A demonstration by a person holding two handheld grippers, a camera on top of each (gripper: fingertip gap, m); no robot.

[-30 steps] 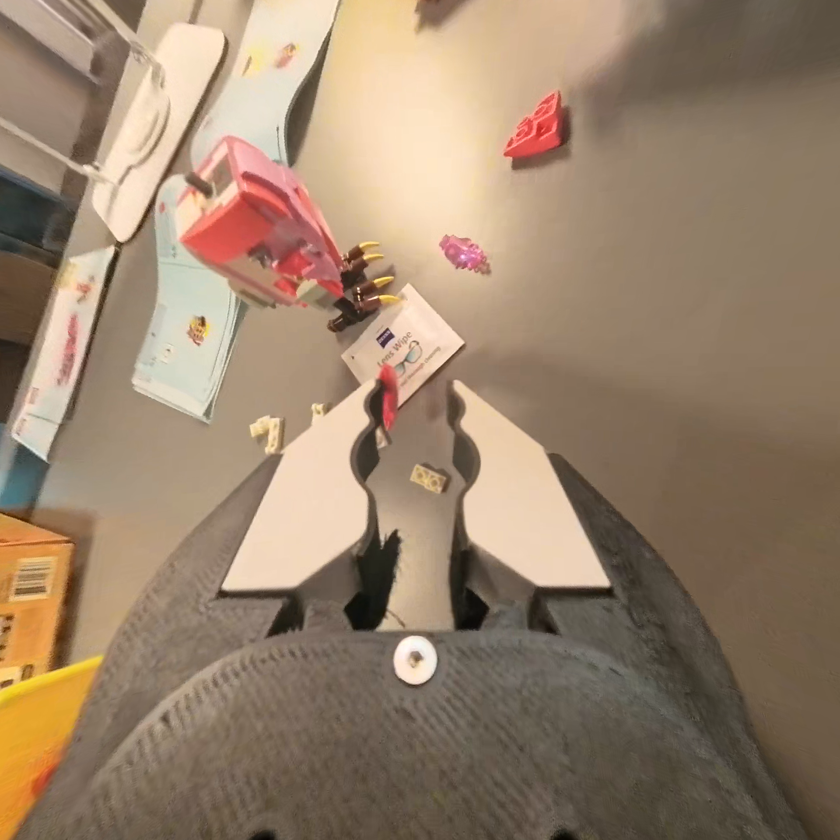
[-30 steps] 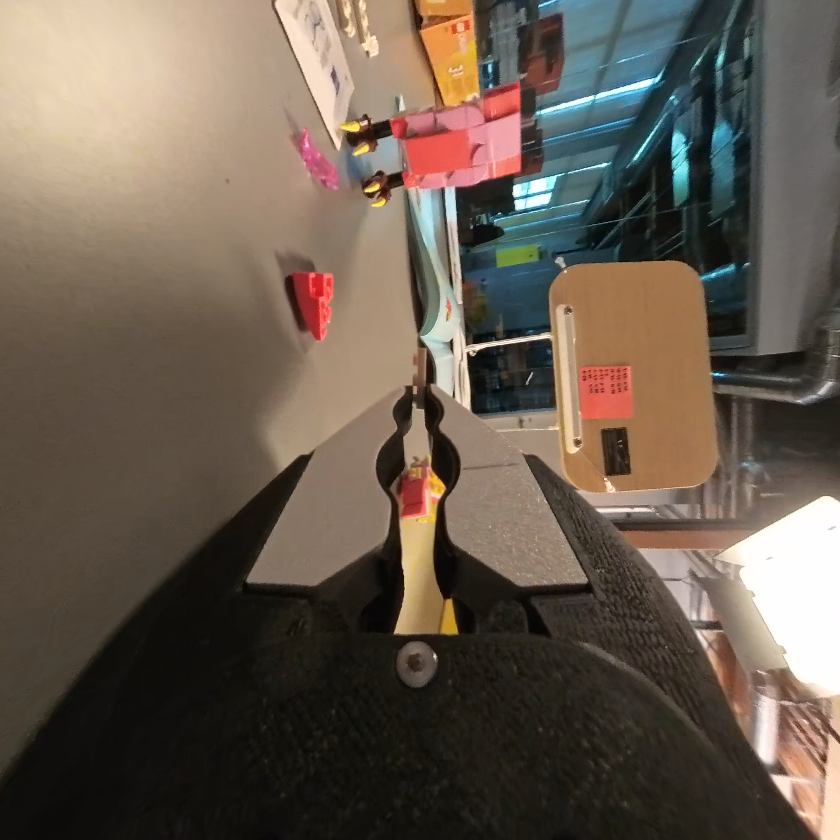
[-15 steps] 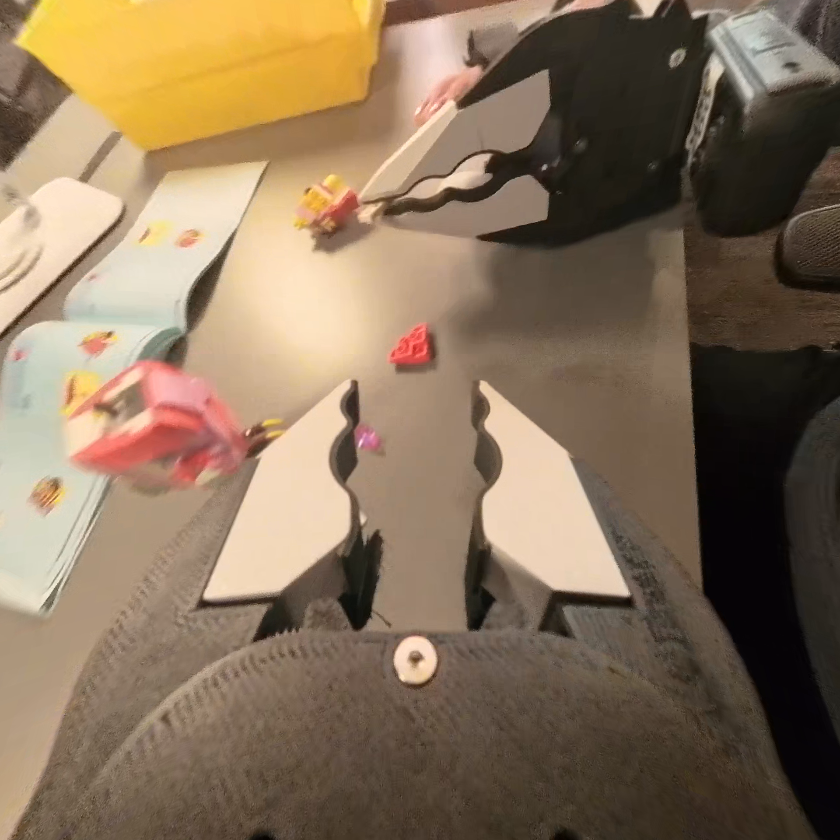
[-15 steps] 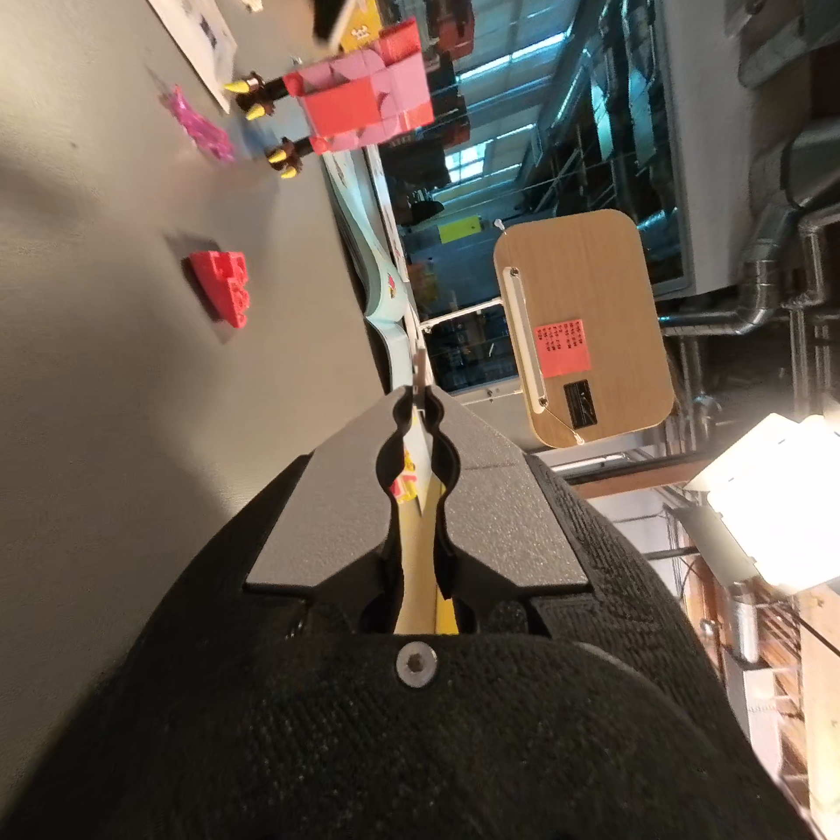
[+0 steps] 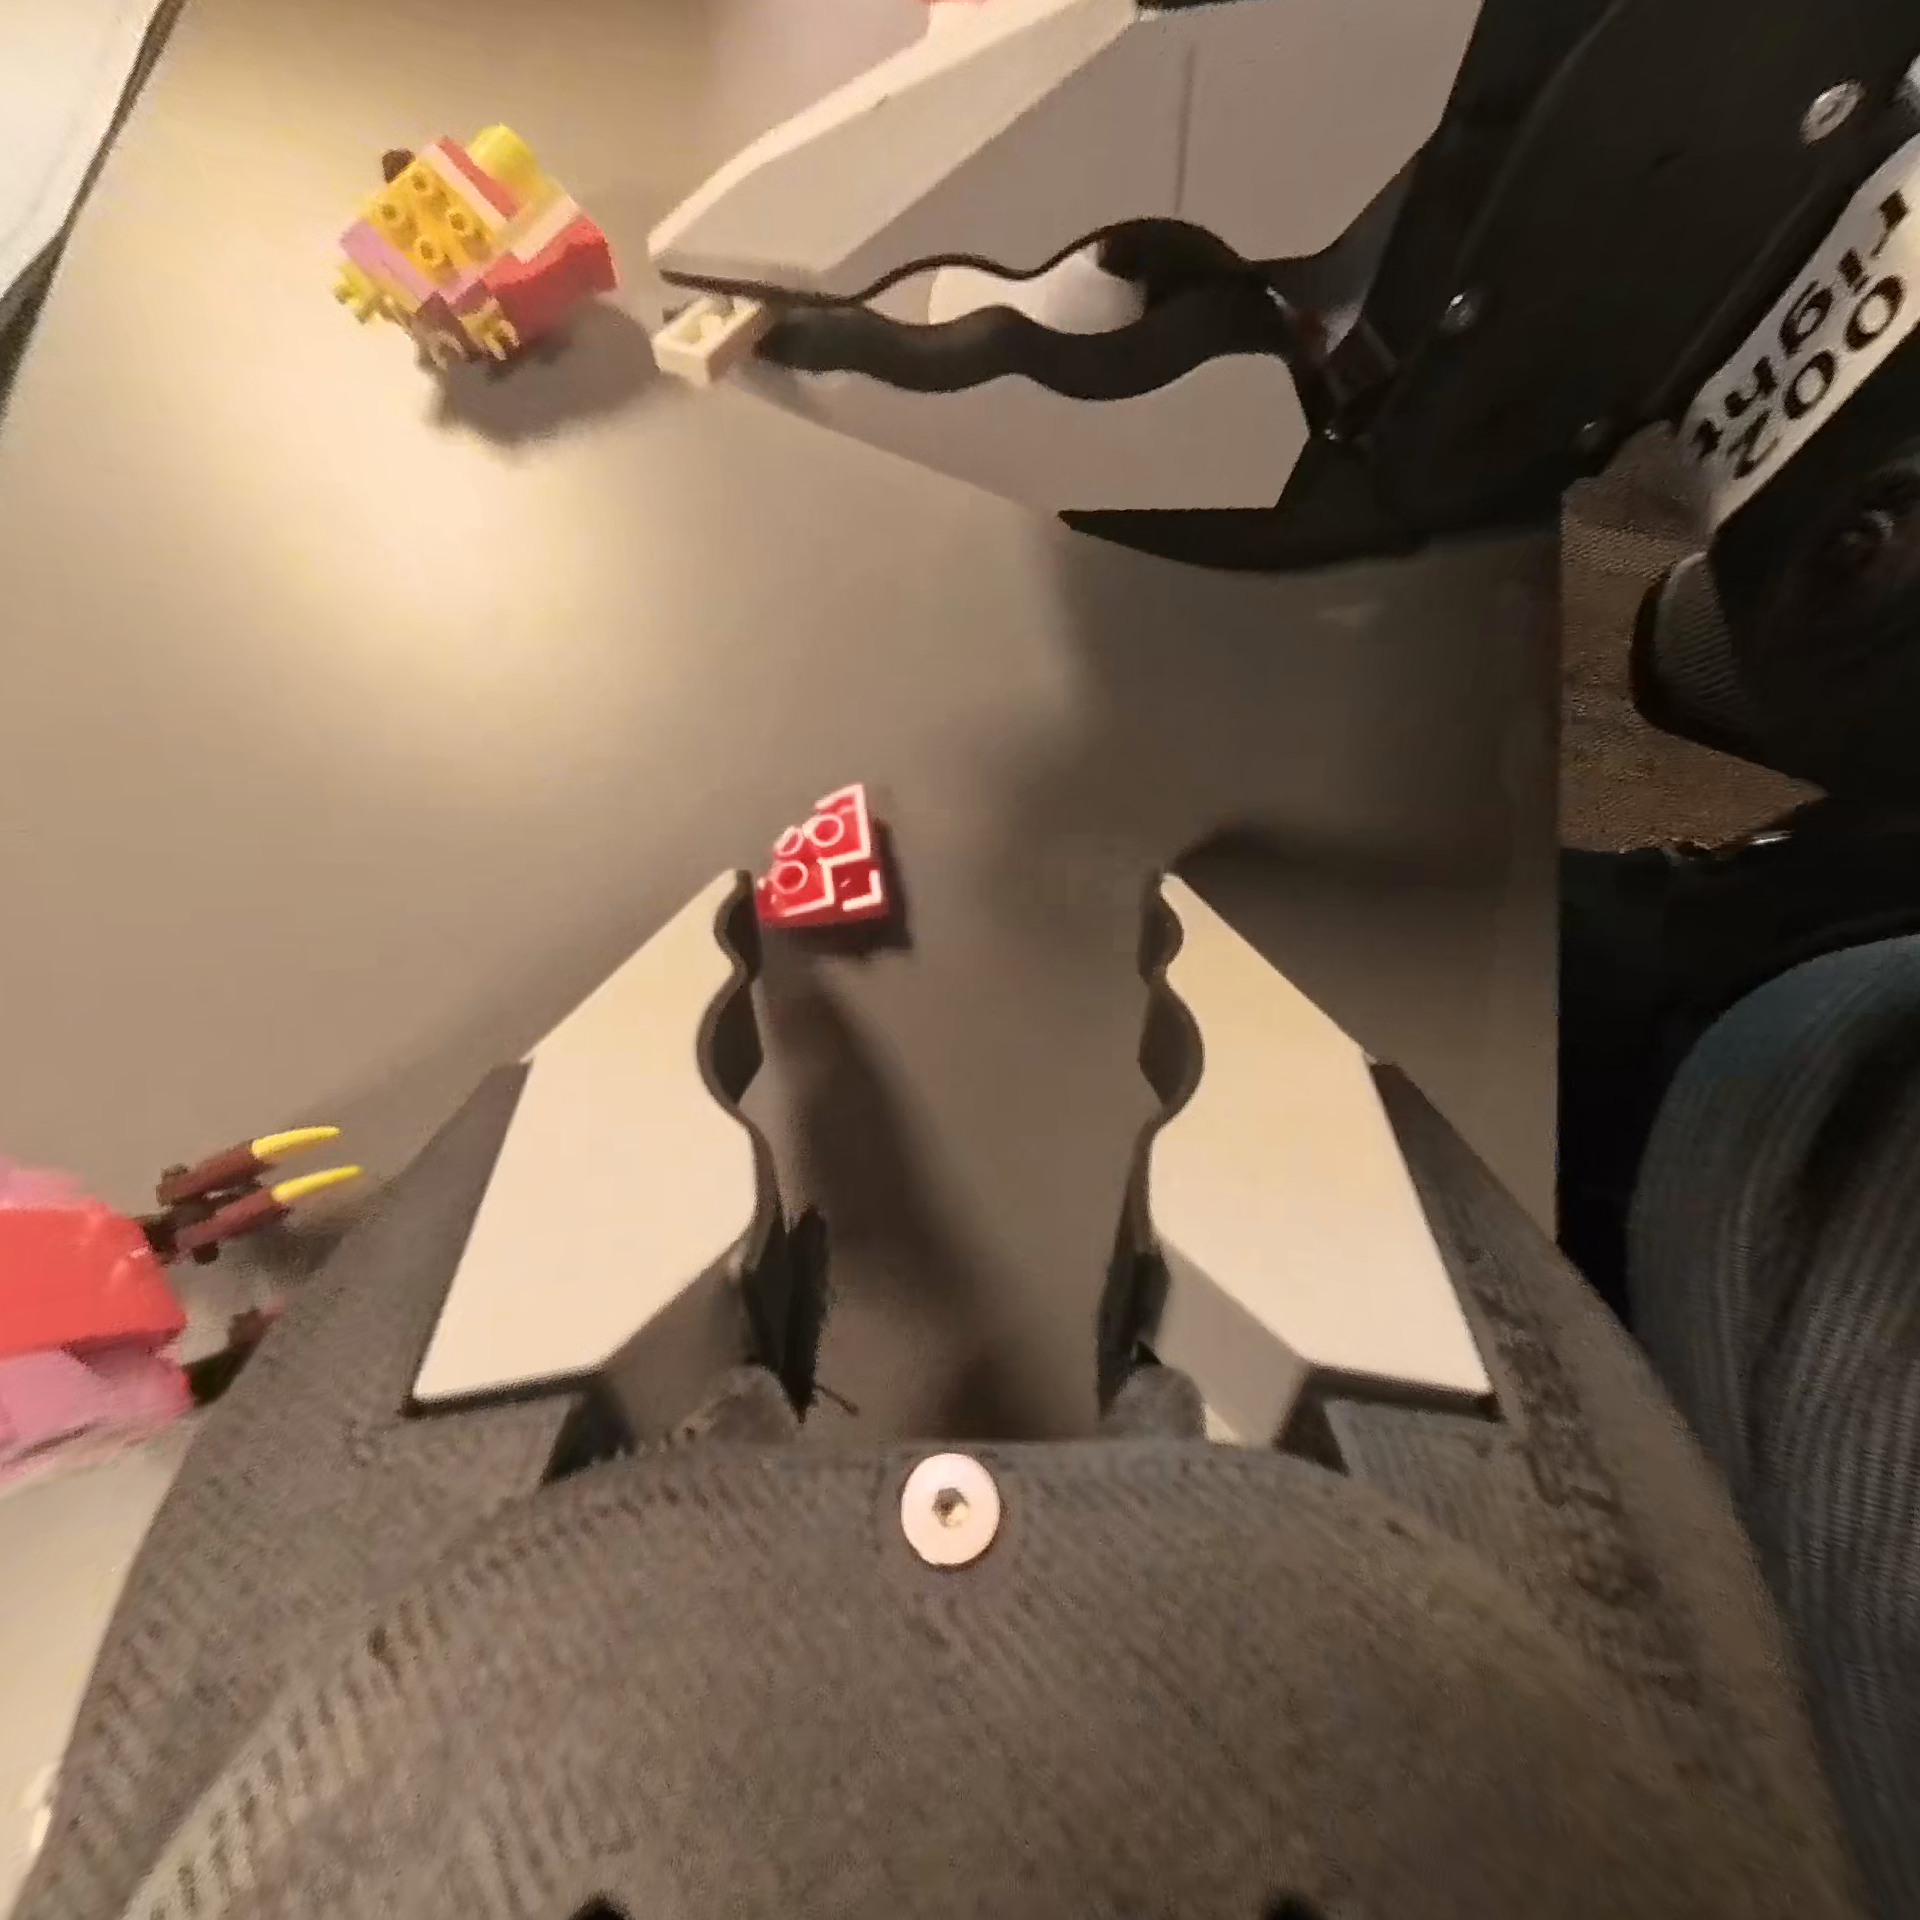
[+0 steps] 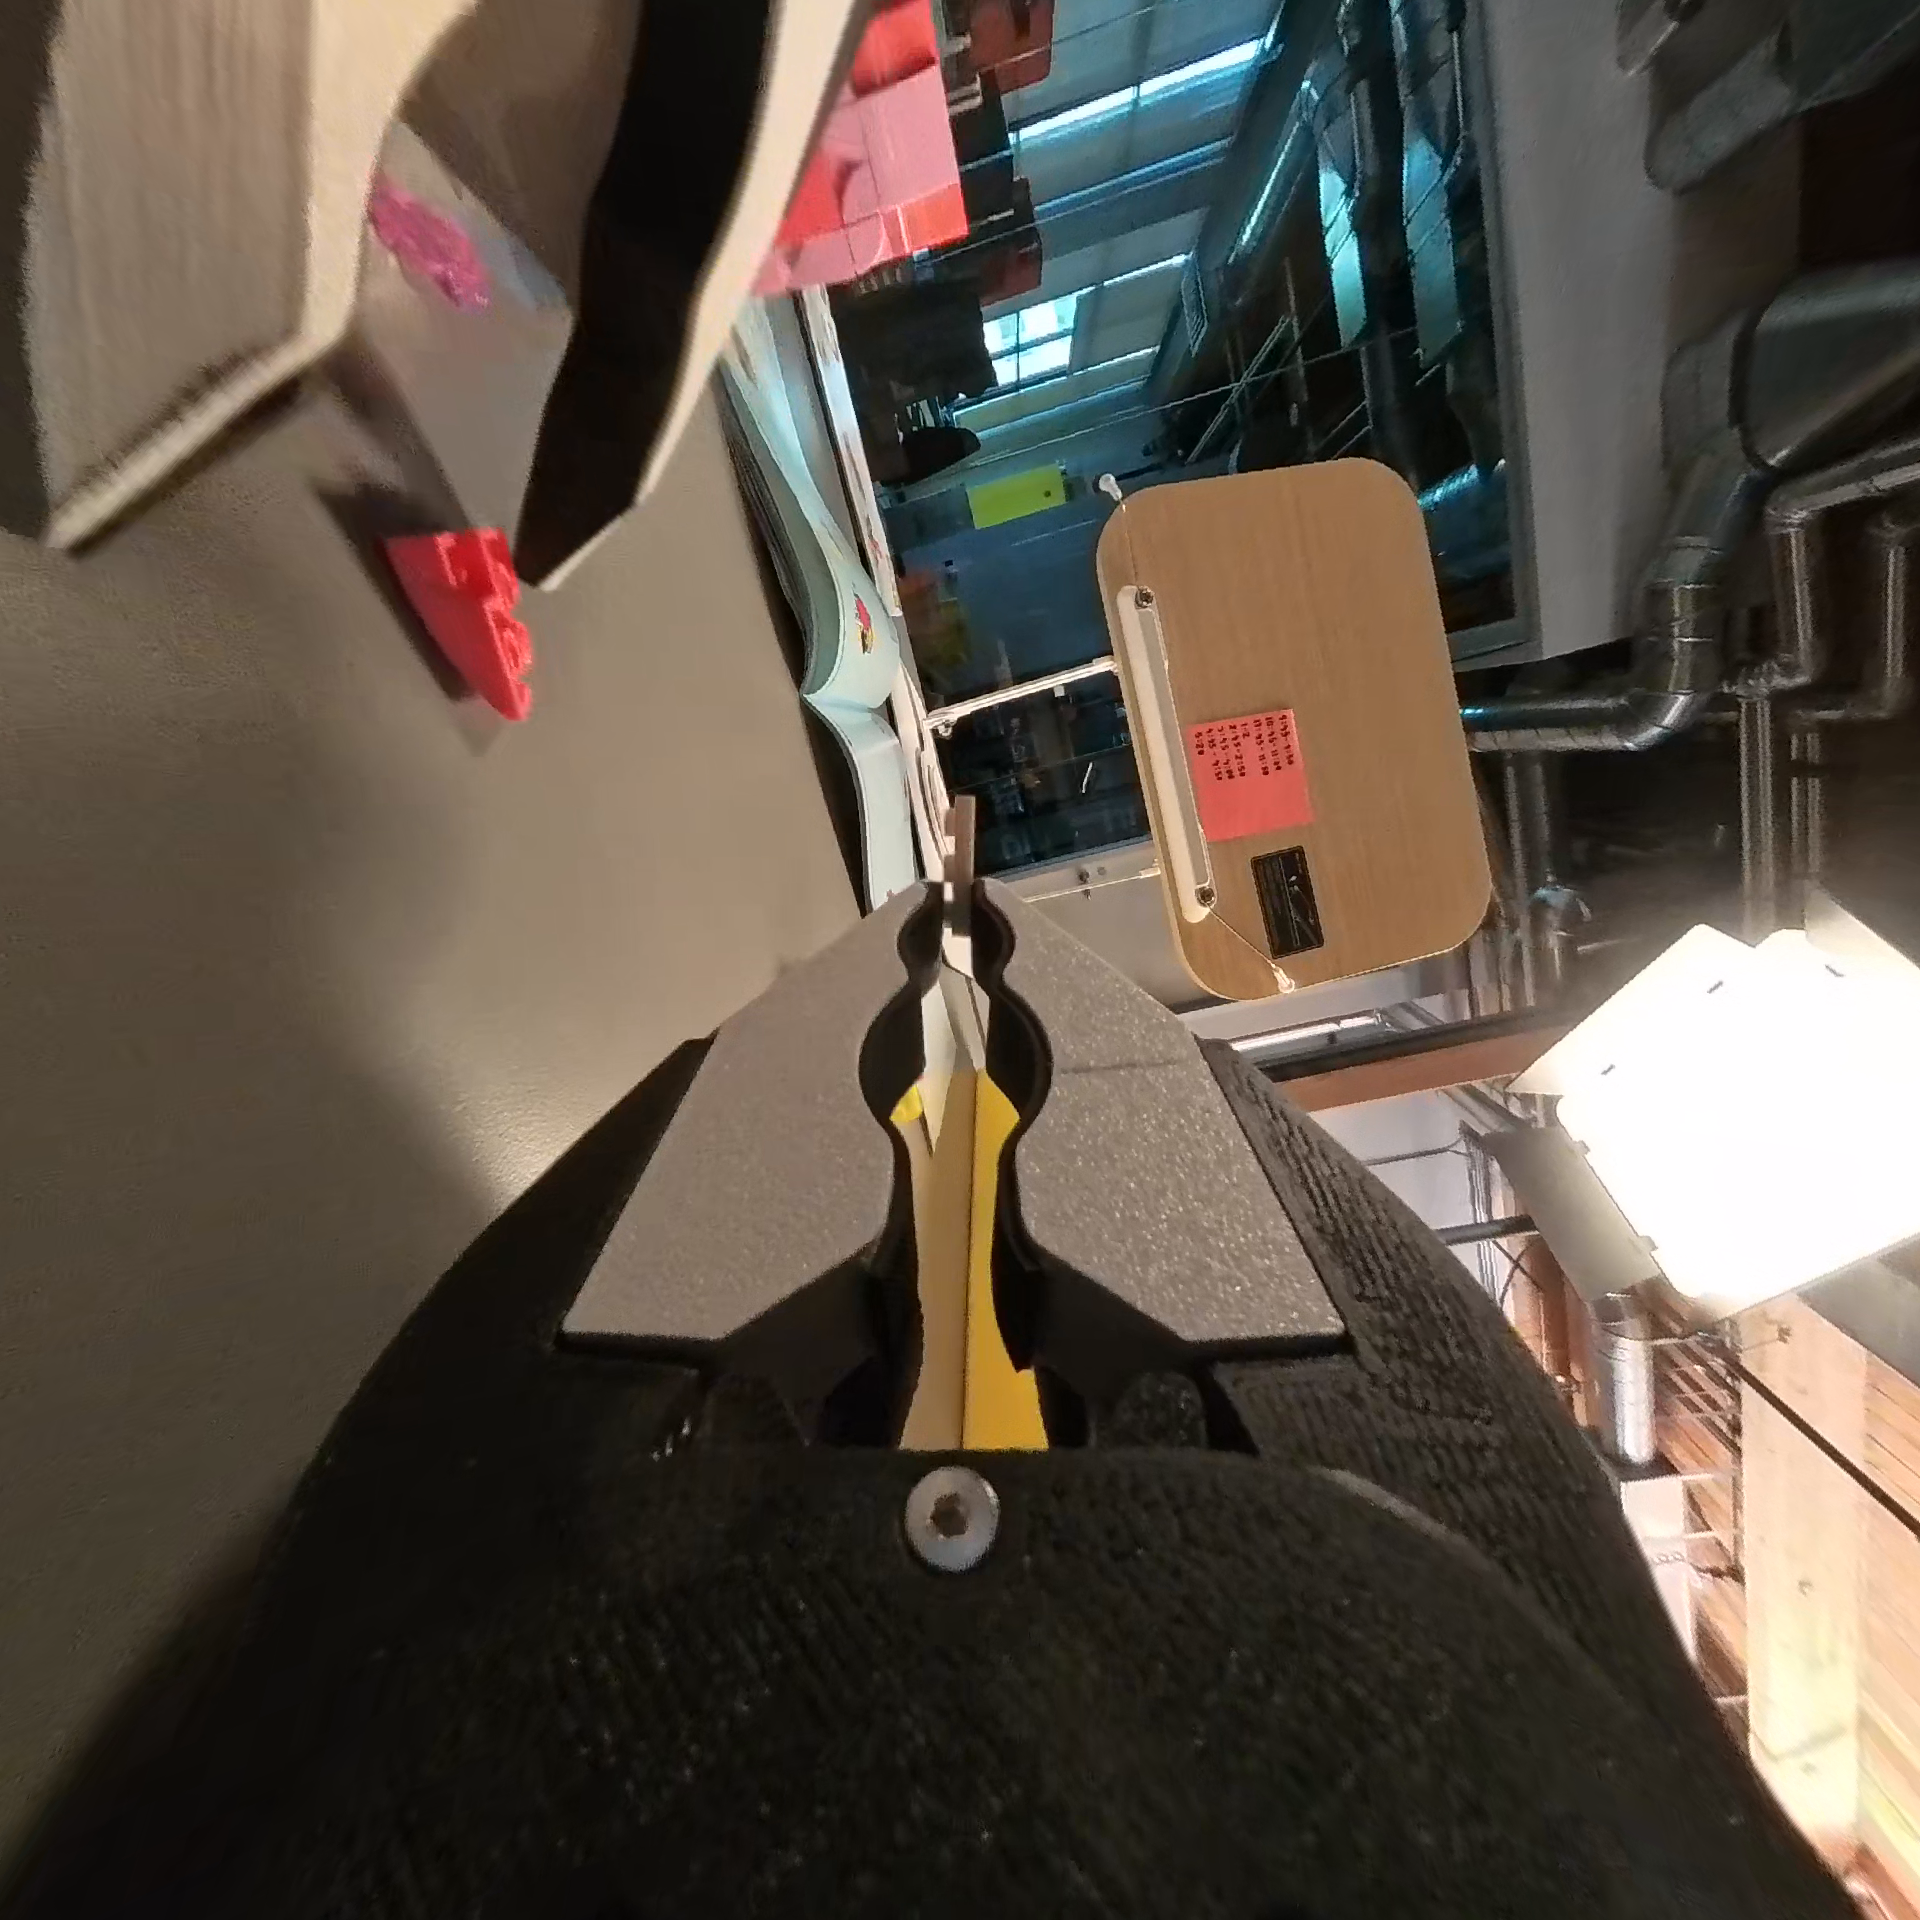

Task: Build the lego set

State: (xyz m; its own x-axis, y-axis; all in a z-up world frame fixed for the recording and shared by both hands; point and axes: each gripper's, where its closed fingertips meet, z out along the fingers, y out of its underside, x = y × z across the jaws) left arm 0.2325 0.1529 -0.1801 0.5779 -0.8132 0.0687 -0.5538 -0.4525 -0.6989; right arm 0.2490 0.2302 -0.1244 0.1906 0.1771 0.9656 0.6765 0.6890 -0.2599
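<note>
glossy plastic red brick [image 5: 826, 860], matt table [image 5: 416, 644]

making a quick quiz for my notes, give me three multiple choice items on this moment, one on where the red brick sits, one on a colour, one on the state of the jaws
1. Where does the red wedge brick lie?
A. on the grey table, just ahead of the left gripper, nearer its left fingertip
B. on top of the yellow and pink brick model
C. clamped in the right gripper

2. What colour is the small plate at the tip of the right gripper?
A. blue
B. cream
C. green

3. How do the two pairs of jaws stand?
A. both wide apart
B. left closed, right open
C. left wide apart and holding nothing, right closed on the small plate

Answers: 1 A, the brick rests flat on the table beside the left fingertip. 2 B, the plate looks pale cream next to the yellow and pink brick model. 3 C, bare table shows between the left fingers, while the right ones pinch the plate.
</note>
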